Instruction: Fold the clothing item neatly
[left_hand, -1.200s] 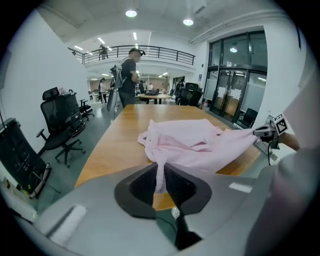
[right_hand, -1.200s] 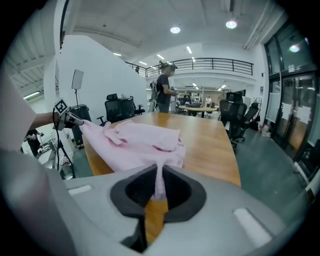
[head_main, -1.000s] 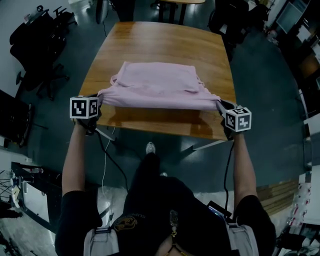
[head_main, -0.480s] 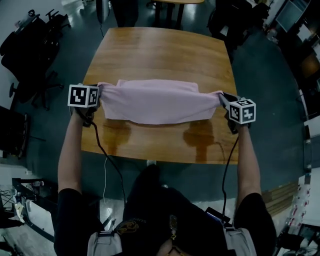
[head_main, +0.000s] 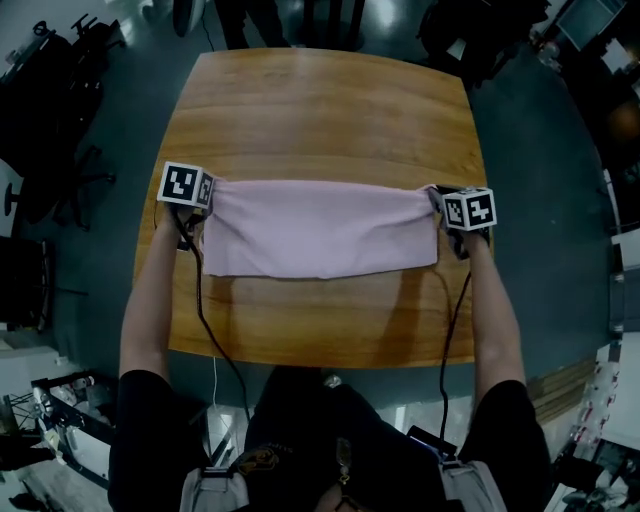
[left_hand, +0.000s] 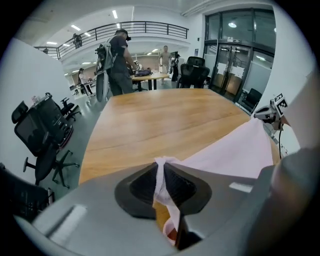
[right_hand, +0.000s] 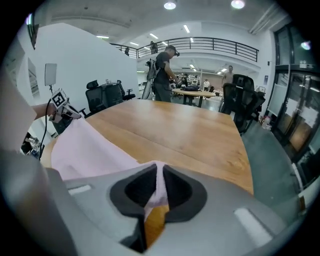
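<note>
Both grippers are pinching the far corners of the folded pink garment (head_main: 320, 228), which is lying across mid desk (head_main: 320, 110).
Left gripper (left_hand: 161, 172) fingers (left_hand: 140, 187) are clamping the left corner. Right gripper (right_hand: 159, 182) fingers have just been easing apart, cloth thinly pinched between them. Likely risks: the right corner slipping out first and skewing the fold, or a pull-away while clamped dragging the layers and rucking the far edge.

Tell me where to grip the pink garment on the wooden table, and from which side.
Its two far corners, coming in from the short ends: the pale pink fabric garment lies as a flat, wide band, so only its edges can be pinched.
</note>
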